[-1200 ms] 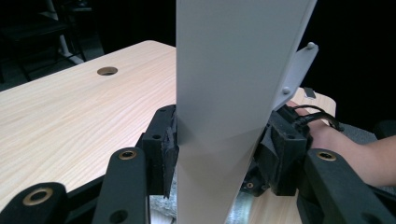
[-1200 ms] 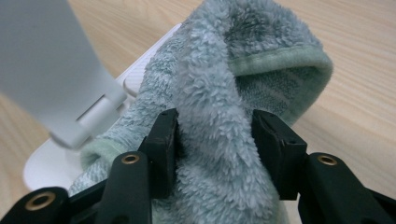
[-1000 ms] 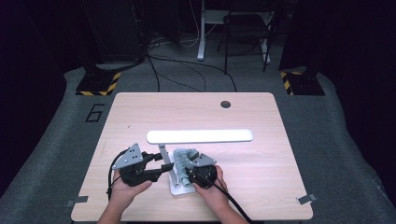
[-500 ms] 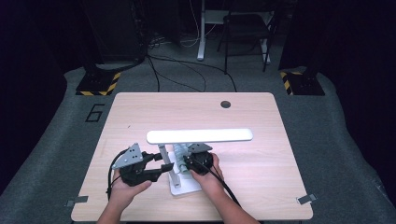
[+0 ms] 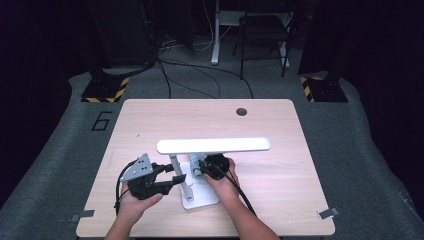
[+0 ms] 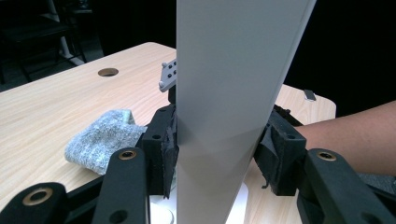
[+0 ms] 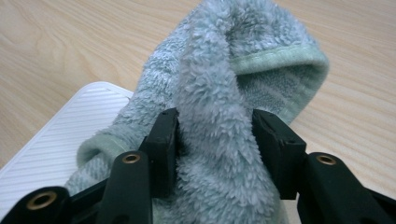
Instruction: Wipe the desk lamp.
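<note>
Dark surroundings with cables, a chair and yellow-and-black striped floor blocks lay beyond the light wooden worktop (image 5: 280,200), which had a round hole (image 5: 241,111) near its far edge. On the near half of the worktop stood a white desk lamp (image 5: 214,145), its long flat head stretched level across the middle, its slim upright post (image 5: 179,175) rising from a ribbed white base (image 5: 200,198) near the person's side. From the bottom edge came two forearms, each hand carrying a gripper. The left gripper (image 5: 172,181) reached in from the left of the post, and in the left gripper view its fingers (image 6: 164,149) were clenched on the post (image 6: 229,116), pads pressed against both flat sides. The right gripper (image 5: 201,167) sat just right of the post, above the base, pointing toward it. Its fingers (image 7: 163,140) were clamped on a fluffy grey-green cloth (image 7: 219,121), a thick fold bunched between the pads, and they had just been closing a little further on it. The cloth (image 5: 196,170) lay against the base beside the foot of the post, its hemmed edge spilling onto the ribbed plate (image 7: 60,135) and the wood beyond.
</note>
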A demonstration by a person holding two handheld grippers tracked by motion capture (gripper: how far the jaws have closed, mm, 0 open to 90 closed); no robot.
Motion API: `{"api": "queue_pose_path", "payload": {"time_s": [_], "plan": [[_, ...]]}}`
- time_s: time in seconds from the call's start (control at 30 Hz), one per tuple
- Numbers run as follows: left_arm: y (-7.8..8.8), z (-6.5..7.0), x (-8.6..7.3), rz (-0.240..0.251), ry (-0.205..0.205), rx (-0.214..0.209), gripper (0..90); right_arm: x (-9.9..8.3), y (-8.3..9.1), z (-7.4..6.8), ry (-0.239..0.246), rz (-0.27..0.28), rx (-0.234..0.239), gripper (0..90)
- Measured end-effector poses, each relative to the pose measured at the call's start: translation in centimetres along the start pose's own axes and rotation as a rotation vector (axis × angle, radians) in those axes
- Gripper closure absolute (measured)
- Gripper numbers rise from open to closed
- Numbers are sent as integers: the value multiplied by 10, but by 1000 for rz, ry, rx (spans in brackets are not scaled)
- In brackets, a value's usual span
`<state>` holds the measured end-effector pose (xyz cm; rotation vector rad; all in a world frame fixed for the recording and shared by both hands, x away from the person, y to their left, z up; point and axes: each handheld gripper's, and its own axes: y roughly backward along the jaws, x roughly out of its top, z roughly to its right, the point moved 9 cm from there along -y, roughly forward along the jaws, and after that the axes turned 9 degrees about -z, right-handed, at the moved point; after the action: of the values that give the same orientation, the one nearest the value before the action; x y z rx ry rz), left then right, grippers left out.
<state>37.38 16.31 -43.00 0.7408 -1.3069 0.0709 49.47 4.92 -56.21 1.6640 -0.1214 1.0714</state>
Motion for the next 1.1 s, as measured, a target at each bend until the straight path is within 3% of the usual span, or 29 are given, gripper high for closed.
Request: {"api": "queue_pose_path", "payload": {"time_s": [0.17,0.47,0.77,1.1], "plan": [[-1,0,0,4,17,-4,526,-4,6,-11,51,-2,-22,564],[-1,0,0,3,10,1,526,-25,24,-25,93,12,24,570],[-1,-1,0,8,12,-6,523,-54,51,-41,125,-7,71,585],[2,-1,-1,-8,-5,-9,527,-75,70,-43,138,-4,119,587]]}}
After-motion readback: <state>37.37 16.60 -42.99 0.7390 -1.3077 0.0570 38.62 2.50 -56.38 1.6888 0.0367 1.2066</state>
